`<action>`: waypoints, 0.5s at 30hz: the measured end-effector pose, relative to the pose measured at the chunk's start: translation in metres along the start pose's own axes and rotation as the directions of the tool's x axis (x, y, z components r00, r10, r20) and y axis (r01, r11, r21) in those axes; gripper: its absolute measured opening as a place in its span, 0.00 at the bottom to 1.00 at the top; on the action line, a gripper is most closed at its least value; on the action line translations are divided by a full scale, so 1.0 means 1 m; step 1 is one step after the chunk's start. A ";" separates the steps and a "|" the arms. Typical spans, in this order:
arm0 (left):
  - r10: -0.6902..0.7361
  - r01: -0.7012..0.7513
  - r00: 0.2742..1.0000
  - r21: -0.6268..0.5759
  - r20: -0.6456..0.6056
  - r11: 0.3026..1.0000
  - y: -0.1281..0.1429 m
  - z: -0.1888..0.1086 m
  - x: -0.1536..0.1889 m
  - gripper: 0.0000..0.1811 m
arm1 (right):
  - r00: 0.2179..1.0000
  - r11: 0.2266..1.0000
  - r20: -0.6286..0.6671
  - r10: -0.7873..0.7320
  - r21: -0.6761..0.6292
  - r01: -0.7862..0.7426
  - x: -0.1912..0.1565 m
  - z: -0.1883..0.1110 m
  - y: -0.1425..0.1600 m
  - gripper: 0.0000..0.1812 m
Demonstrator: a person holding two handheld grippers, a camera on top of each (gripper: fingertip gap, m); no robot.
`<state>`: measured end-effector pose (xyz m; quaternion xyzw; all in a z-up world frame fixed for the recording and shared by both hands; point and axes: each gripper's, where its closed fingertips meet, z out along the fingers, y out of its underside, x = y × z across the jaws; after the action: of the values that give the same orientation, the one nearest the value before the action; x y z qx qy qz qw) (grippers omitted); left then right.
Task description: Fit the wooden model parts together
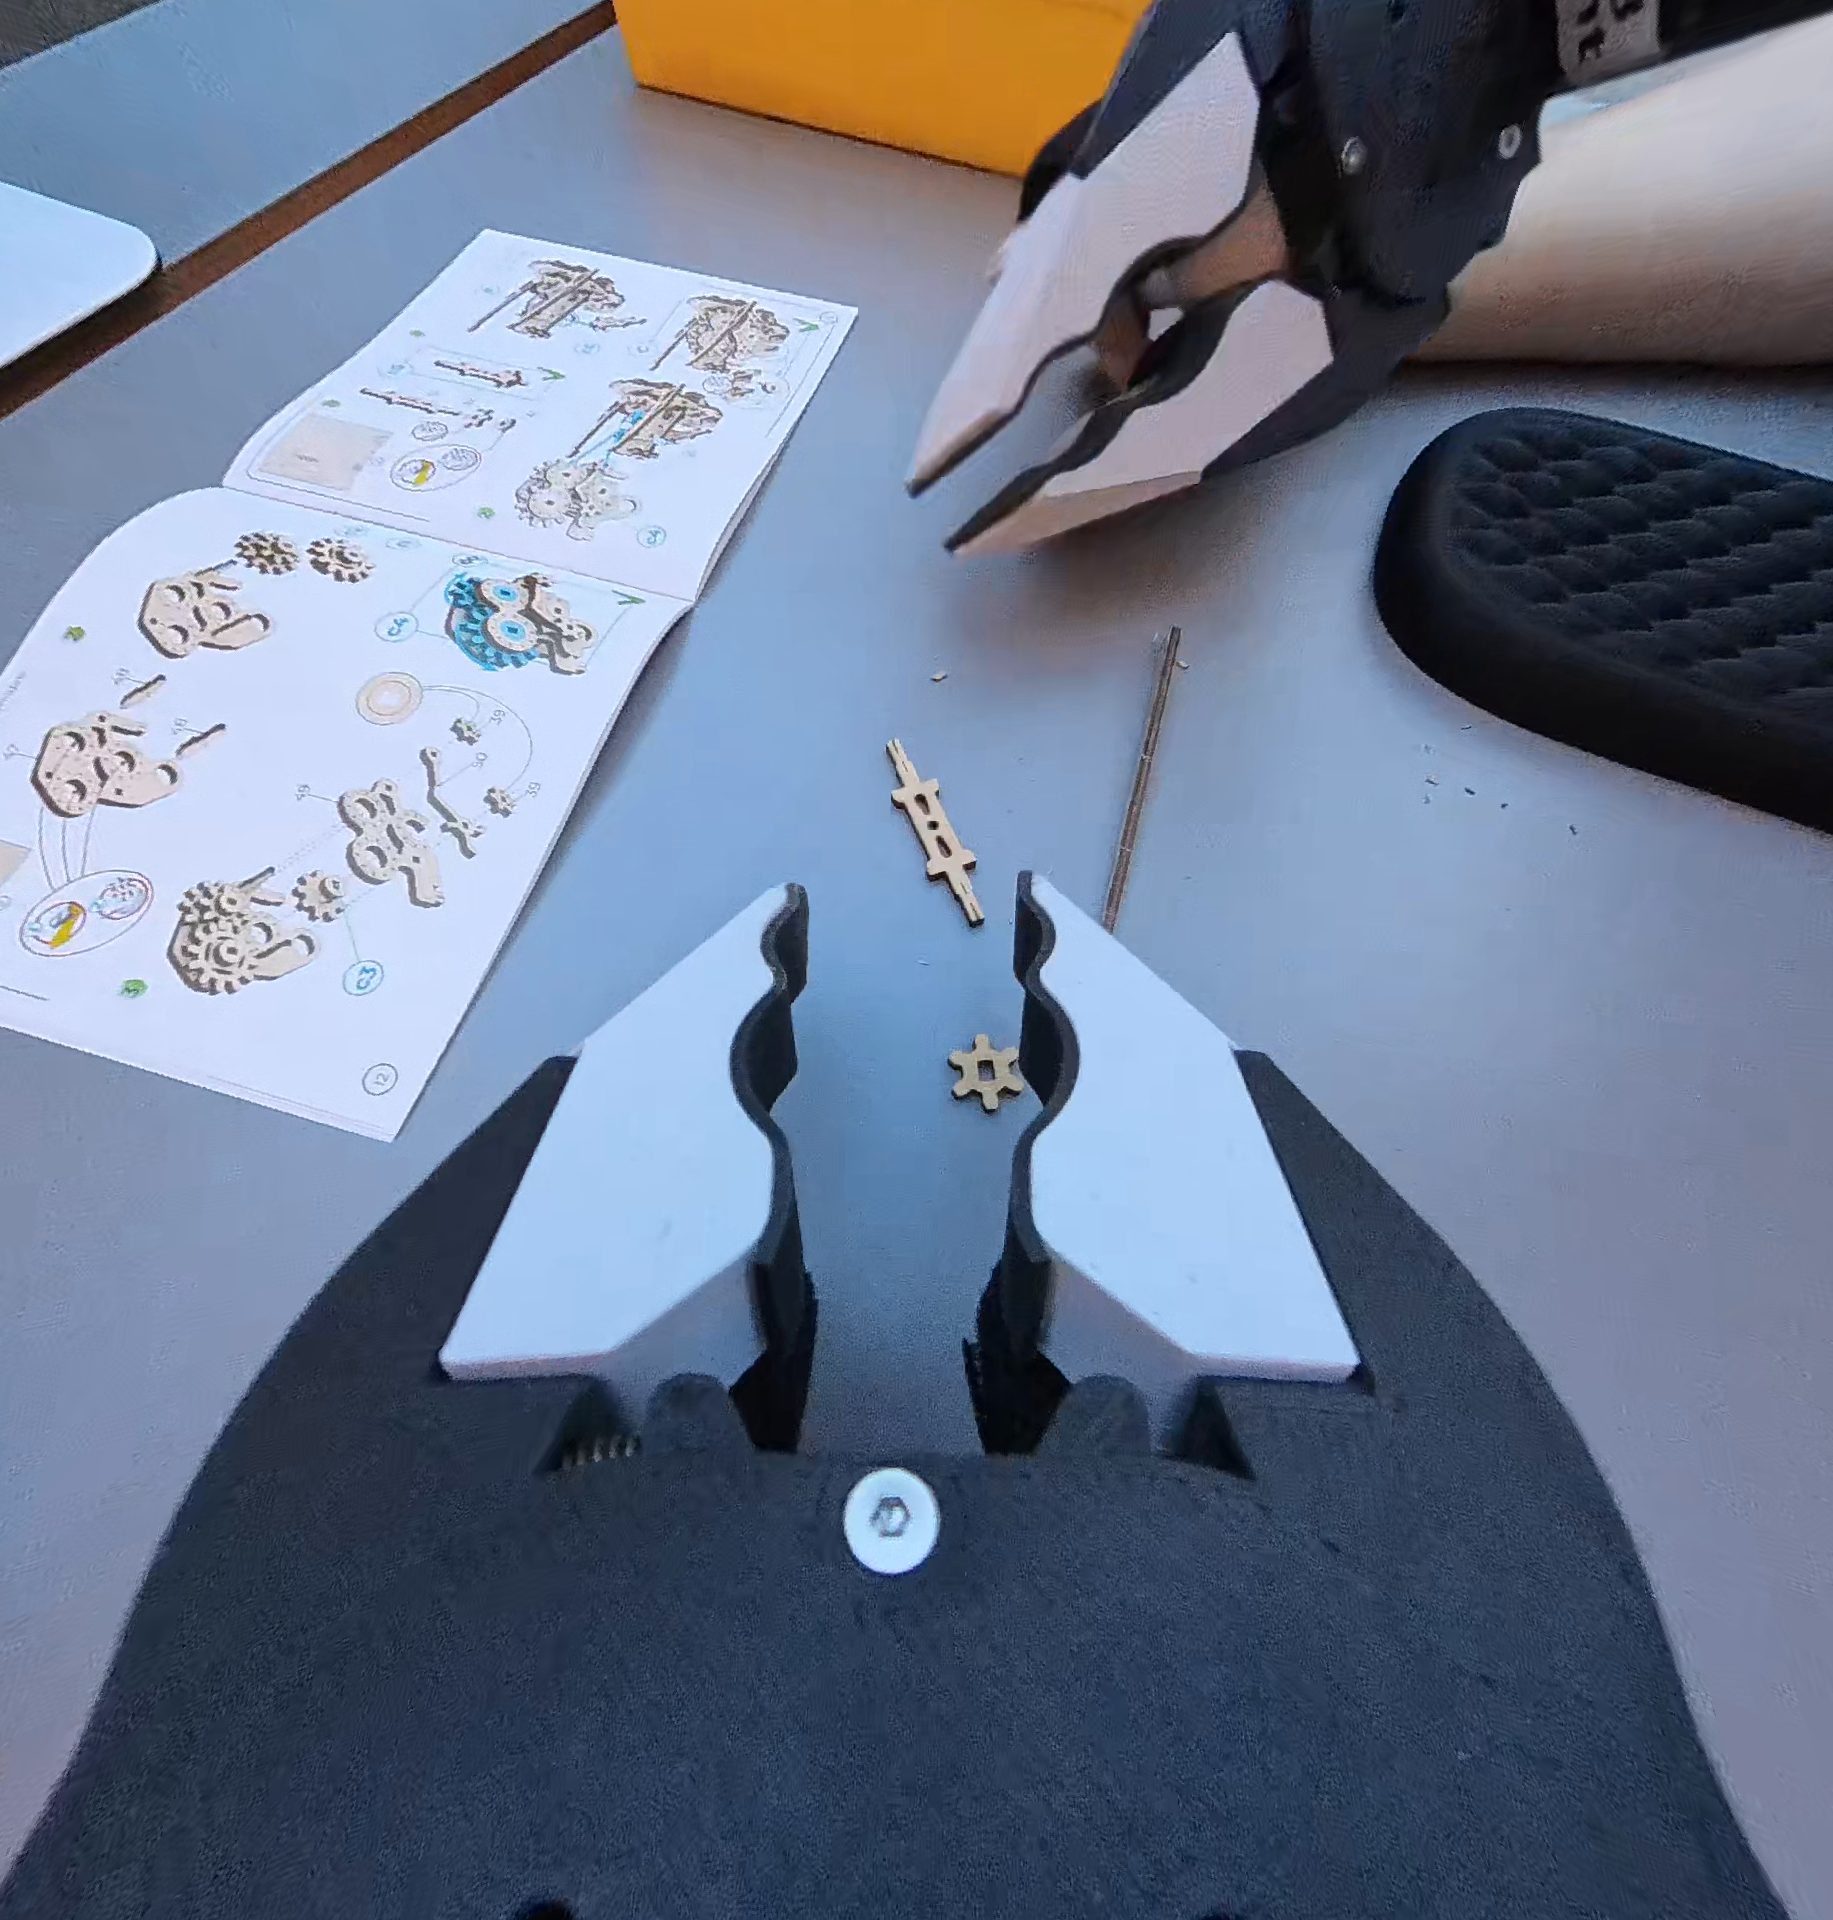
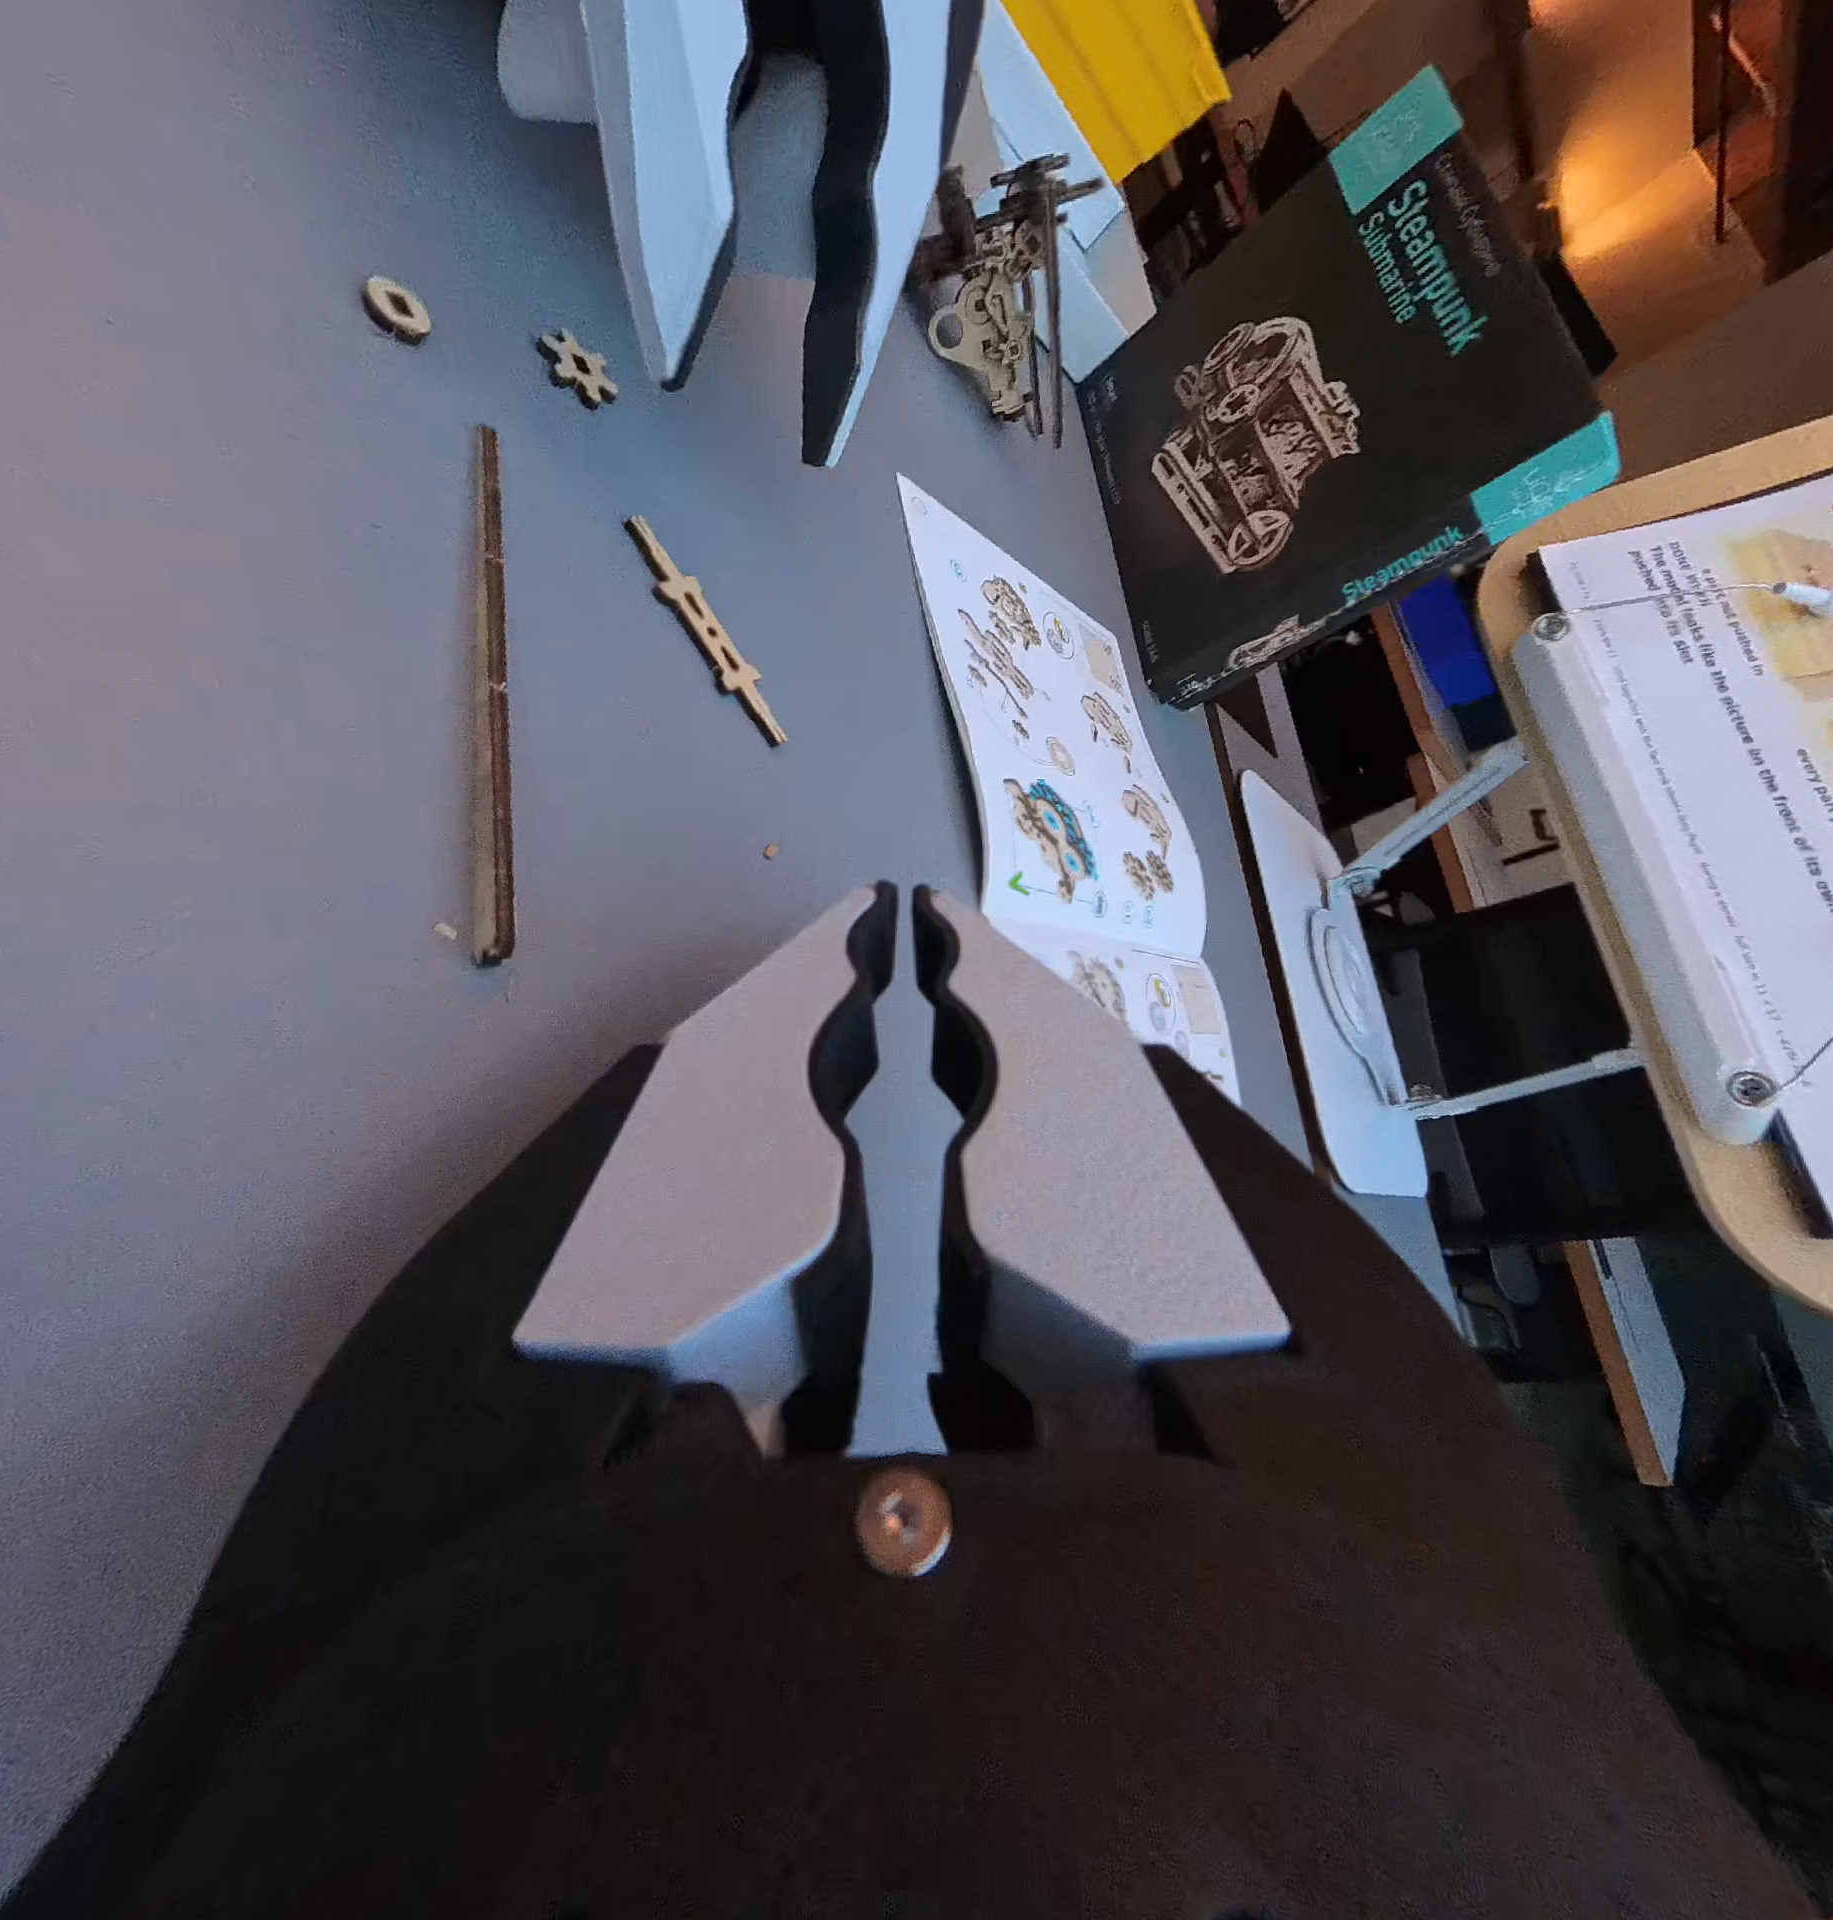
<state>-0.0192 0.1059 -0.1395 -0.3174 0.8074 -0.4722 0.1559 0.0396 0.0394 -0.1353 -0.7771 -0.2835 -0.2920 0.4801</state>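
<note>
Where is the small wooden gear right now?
The small wooden gear lies flat on the grey table, between the left hand-held gripper fingers near its right finger, just below the notched wooden axle piece.

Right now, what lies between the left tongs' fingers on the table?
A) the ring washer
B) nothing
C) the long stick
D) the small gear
D: the left wrist view shows the gear on the table inside the open left tongs, close to the right finger; the stick lies outside them.

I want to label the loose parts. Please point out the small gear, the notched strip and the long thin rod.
small gear (image 1: 985, 1072), left wrist view, its square-holed middle.
notched strip (image 1: 937, 831), left wrist view, mid-length.
long thin rod (image 2: 490, 696), right wrist view, mid-length.
</note>
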 end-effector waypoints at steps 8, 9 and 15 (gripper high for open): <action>0.012 -0.012 1.000 0.008 0.011 1.000 -0.001 -0.002 -0.001 0.16 | 1.000 1.000 0.010 0.003 -0.019 -0.003 -0.002 0.000 0.002 0.00; 0.012 -0.012 1.000 0.006 0.014 1.000 0.000 -0.003 -0.002 0.15 | 1.000 0.999 0.015 0.003 -0.032 -0.002 -0.002 0.001 0.005 0.00; -0.072 0.073 0.997 -0.029 0.031 0.997 0.006 -0.002 -0.010 0.10 | 0.998 0.997 0.033 0.045 -0.072 -0.042 -0.003 0.007 0.014 0.00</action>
<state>-0.0147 0.1159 -0.1444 -0.3560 0.7998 -0.4607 0.1461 0.0487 0.0399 -0.1482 -0.8045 -0.2642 -0.2779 0.4536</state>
